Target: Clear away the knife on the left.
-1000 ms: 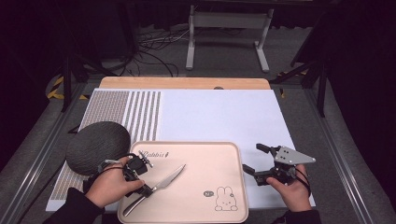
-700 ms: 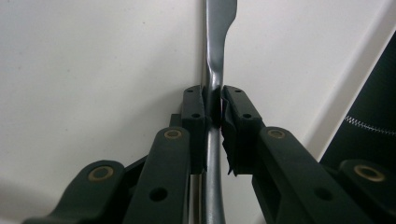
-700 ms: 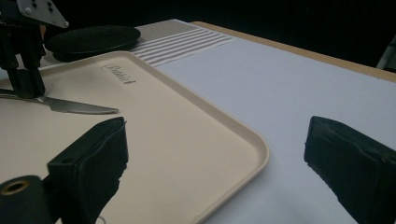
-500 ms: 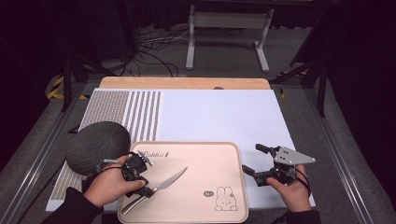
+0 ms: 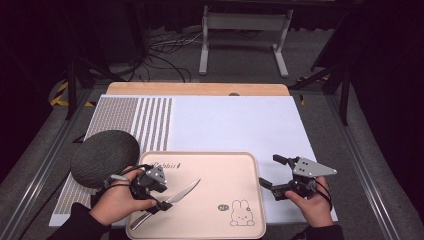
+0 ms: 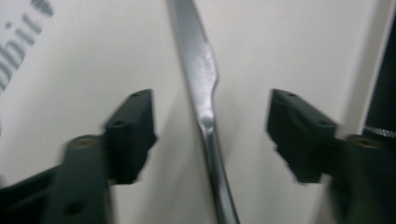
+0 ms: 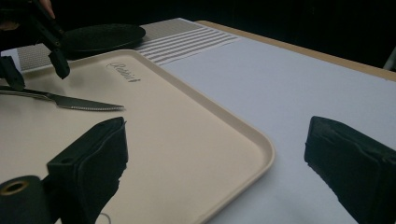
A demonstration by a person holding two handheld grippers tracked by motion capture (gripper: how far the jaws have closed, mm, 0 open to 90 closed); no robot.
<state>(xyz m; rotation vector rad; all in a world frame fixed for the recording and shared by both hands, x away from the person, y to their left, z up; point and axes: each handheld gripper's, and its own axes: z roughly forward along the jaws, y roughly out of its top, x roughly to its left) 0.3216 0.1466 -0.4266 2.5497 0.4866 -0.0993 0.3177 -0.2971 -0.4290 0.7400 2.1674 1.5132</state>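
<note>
While the knife (image 5: 176, 196) lies flat on the beige tray (image 5: 240, 165) near its front-left corner, the left gripper (image 5: 159, 196) hangs over it, jaws astride the handle with gaps either side, not pressing; they have just been closing. Left gripper view: knife (image 6: 203, 88) runs between the jaws. Right gripper (image 5: 272, 172) sits off the tray's right edge over the white mat (image 5: 240, 120), jaws wide, nothing between them. Dark round plate (image 5: 102, 157) touches the tray's back-left corner.

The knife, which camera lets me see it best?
The left gripper view: the knife lies close up between that gripper's open jaws. The high view shows it whole but small on the tray; the right gripper view shows mostly its serrated blade, far off.
</note>
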